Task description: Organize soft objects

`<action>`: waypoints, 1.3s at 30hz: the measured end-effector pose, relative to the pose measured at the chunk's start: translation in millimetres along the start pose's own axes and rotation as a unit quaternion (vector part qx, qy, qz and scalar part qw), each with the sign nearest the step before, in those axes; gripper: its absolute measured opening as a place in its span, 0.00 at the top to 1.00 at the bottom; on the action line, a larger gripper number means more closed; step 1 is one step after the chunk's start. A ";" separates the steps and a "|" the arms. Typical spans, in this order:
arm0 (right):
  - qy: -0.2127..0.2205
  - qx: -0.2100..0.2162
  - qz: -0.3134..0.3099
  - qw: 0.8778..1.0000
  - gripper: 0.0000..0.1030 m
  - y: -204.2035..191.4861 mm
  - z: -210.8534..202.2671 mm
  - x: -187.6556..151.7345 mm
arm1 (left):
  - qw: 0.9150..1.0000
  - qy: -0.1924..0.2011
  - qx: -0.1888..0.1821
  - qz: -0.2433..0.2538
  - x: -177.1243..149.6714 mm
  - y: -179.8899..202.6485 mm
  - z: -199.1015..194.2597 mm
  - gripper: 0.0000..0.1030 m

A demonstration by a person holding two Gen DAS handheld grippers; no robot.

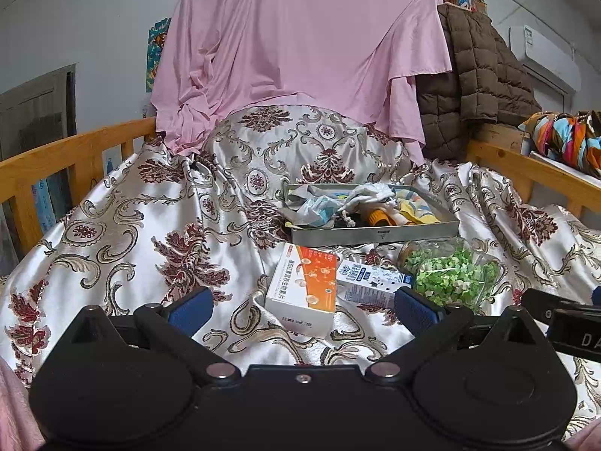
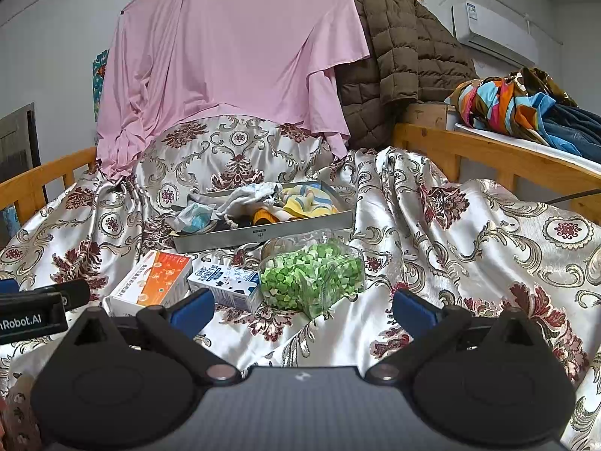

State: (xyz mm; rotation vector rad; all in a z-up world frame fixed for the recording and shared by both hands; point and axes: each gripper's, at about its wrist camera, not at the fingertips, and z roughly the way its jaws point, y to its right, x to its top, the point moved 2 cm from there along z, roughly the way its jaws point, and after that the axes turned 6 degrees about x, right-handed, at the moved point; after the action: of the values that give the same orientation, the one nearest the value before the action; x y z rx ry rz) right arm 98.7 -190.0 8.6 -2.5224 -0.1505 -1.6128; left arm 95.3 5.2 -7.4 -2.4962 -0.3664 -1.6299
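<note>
A grey metal tray (image 1: 375, 233) (image 2: 263, 233) sits on the patterned bedspread. It holds soft items: a white cloth (image 1: 370, 192) (image 2: 251, 192), a pale blue crumpled cloth (image 1: 317, 208) (image 2: 195, 218) and a yellow striped cloth (image 1: 415, 206) (image 2: 310, 201). My left gripper (image 1: 302, 310) is open and empty, near an orange and white box (image 1: 304, 285). My right gripper (image 2: 302, 310) is open and empty, just short of a clear bag of green bits (image 2: 311, 274) (image 1: 450, 274).
A small milk carton (image 1: 372, 283) (image 2: 227, 283) lies between the box (image 2: 152, 282) and the bag. Wooden bed rails (image 1: 64, 158) (image 2: 499, 154) run on both sides. A pink sheet (image 1: 300, 49) and a brown jacket (image 2: 398, 56) hang behind.
</note>
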 end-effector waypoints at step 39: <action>-0.004 0.000 0.009 1.000 0.00 1.4 1.2 -5.8 | 1.000 -0.014 0.018 0.003 1.3 2.5 -1.4 0.01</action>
State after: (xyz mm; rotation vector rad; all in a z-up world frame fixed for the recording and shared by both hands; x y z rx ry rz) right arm 97.5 -191.2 2.7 -2.5237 -0.1270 -1.5953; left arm 95.3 2.7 -5.6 -2.4944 -0.3882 -1.5730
